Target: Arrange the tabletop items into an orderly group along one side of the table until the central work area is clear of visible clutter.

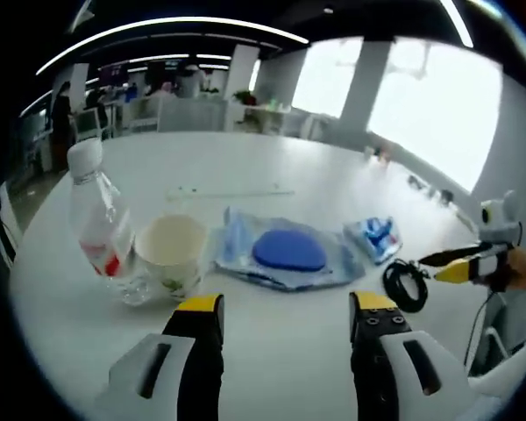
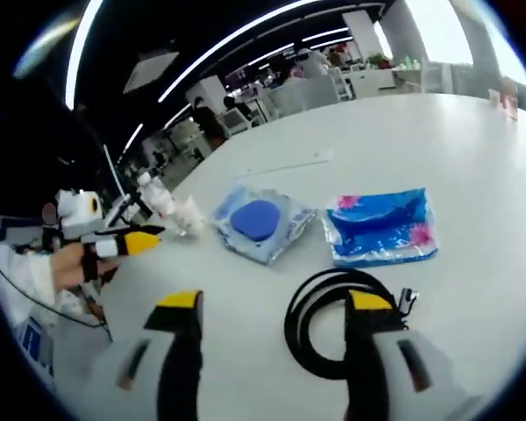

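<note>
I've got the right gripper (image 2: 272,320) hovering low over the coiled black cable (image 2: 333,326), jaws spread wide and holding nothing, the right jaw already over the coil's right side. My landmark is the clear pouch with the blue disc (image 1: 287,253); the cable lies on the white bench (image 1: 245,167) well right of it, near the edge closest to me.

That cable should be light and floppy. I reckon the loops will sag or spring apart if I pinch one strand, so I'd close across the bundled side of the coil, away from the small plug end (image 2: 408,301).

The left gripper (image 1: 287,317) is likewise released and empty, hovering just in front of the pouch. Left of the pouch stands a paper cup (image 1: 170,253), and touching it, I think, a clear water bottle (image 1: 101,217) with a white cap and red label. The cup is thin and easily crushed; the bottle looks nearly empty, so tippy and slick. Take it around the middle.

The pouch itself is soft, crinkly film, slippery on the bench; an edge pinch suits it. Between pouch and cable sits a blue-and-pink printed packet (image 2: 381,225), flat and soft too. Beyond the pouch lies a thin white strip (image 1: 232,192), hard to identify.

Nothing blocks the cable except the packet nearby.
</note>
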Demonstrator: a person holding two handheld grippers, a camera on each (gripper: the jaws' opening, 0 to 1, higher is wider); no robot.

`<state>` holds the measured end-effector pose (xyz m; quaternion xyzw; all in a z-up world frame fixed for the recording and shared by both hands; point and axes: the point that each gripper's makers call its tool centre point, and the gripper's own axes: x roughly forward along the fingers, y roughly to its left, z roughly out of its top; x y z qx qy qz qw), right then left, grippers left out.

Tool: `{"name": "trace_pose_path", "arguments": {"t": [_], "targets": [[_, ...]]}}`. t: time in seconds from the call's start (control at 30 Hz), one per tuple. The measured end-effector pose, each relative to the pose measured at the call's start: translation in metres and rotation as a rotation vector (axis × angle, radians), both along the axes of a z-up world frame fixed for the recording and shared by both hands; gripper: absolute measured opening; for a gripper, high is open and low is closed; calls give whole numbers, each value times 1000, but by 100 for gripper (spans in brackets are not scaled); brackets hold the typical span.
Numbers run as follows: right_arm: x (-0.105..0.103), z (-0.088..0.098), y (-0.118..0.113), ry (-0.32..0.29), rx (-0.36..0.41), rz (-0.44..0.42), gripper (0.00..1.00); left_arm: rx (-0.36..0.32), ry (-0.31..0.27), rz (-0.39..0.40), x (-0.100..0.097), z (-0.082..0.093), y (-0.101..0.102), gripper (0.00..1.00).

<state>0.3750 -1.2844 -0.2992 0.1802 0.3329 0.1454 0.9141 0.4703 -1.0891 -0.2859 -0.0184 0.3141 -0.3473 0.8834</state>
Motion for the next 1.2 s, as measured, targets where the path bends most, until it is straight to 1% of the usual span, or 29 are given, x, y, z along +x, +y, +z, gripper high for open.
{"name": "trace_pose_path", "arguments": {"t": [0.13, 0.23, 0.27, 0.33, 0.4, 0.47, 0.53, 0.6, 0.67, 0.8, 0.83, 0.93, 0.97, 1.13, 1.2], "targets": [[8, 2, 2, -1, 18, -7, 61, 22, 5, 9, 9, -6, -5, 54], [13, 1, 6, 1, 33, -12, 60, 52, -11, 3, 14, -9, -10, 54], [14, 1, 6, 2, 35, -13, 59, 64, -14, 1, 15, -10, -12, 54], [16, 0, 10, 7, 49, -17, 58, 111, -36, 3, 20, -13, -12, 55], [17, -3, 15, 17, 67, -22, 57, 140, -44, 0, 22, -15, -16, 55], [17, -9, 21, 34, 73, -15, 56, 172, -49, -3, 26, -18, -18, 56], [18, -14, 27, 51, 75, -7, 55, 181, -49, -3, 30, -19, -21, 56], [21, -18, 30, 64, 84, -7, 54, 197, -36, 0, 35, -21, -23, 53], [24, -19, 33, 69, 91, -10, 53, 211, -51, 16, 44, -18, -24, 52], [32, -21, 36, 79, 97, -15, 51, 211, -67, 22, 56, -12, -34, 53], [32, -21, 36, 80, 97, -16, 51, 213, -67, 24, 58, -13, -36, 53], [39, -22, 37, 85, 106, -25, 50, 253, -60, 40, 70, -17, -38, 51], [41, -22, 38, 84, 108, -27, 50, 253, -60, 40, 72, -16, -40, 51], [50, -27, 42, 84, 116, -23, 49, 261, -78, 33, 87, -14, -53, 52], [53, -28, 44, 87, 126, -27, 48, 290, -85, 26, 92, -15, -55, 52]]}}
